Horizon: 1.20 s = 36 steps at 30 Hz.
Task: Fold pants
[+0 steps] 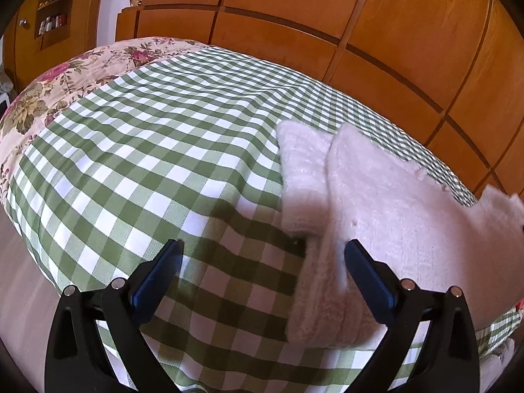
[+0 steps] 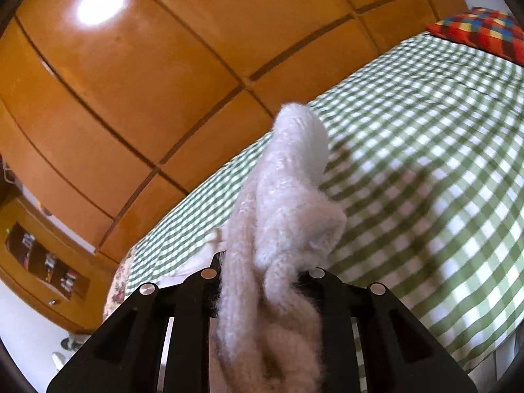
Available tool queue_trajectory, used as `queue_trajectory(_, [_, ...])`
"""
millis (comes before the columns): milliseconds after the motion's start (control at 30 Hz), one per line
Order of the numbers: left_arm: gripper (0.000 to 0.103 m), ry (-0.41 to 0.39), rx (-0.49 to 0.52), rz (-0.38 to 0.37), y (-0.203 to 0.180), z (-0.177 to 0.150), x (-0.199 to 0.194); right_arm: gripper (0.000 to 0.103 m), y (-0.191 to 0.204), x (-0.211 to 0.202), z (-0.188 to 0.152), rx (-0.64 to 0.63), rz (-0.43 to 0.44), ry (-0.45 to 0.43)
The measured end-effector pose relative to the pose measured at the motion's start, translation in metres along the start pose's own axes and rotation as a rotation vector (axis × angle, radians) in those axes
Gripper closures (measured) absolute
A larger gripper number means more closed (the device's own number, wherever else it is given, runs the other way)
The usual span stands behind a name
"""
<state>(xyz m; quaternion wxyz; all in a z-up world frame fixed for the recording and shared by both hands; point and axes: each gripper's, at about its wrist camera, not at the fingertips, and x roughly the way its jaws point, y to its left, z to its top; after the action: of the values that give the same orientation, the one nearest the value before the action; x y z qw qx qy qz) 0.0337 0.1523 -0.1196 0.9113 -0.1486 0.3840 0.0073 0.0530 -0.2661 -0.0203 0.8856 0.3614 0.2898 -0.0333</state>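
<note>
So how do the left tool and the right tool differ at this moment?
The left tool is open, its fingers spread wide, while the right tool is shut on the fluffy white pants. The left tool holds nothing and hovers over the green checked bedspread beside the pants' edge; the right tool lifts a bunch of the pants above the bed. Both have black frames.

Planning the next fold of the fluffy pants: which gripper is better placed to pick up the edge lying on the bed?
Left. The left gripper is open, jaws beside the pants edge on the checked bedspread. The right gripper is already shut on bunched fabric.
</note>
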Motion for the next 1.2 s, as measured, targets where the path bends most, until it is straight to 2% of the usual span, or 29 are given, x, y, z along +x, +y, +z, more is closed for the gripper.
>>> queue_trajectory(300, [0.003,0.008,0.001,0.0,0.001,0.0,0.001,0.083,0.082,0.03,-0.015,-0.101,0.138,0.093])
queue_trajectory(667, [0.003,0.012,-0.006,-0.009,0.003,0.002,0.001,0.083,0.165,0.083,-0.072,-0.248,0.251,0.259])
queue_trajectory(767, [0.003,0.013,-0.011,-0.013,0.003,0.002,0.002,0.084,0.188,0.093,-0.093,-0.326,0.276,0.295])
queue_trajectory(933, [0.003,0.011,-0.029,-0.021,0.006,0.004,0.001,0.084,0.209,0.113,-0.133,-0.434,0.275,0.371])
queue_trajectory(1100, [0.003,0.002,-0.059,-0.025,0.011,0.006,0.0,0.084,0.205,0.134,-0.168,-0.51,0.265,0.454])
queue_trajectory(1200, [0.003,-0.003,-0.068,-0.027,0.013,0.006,0.0,0.081,0.203,0.139,-0.176,-0.56,0.264,0.458])
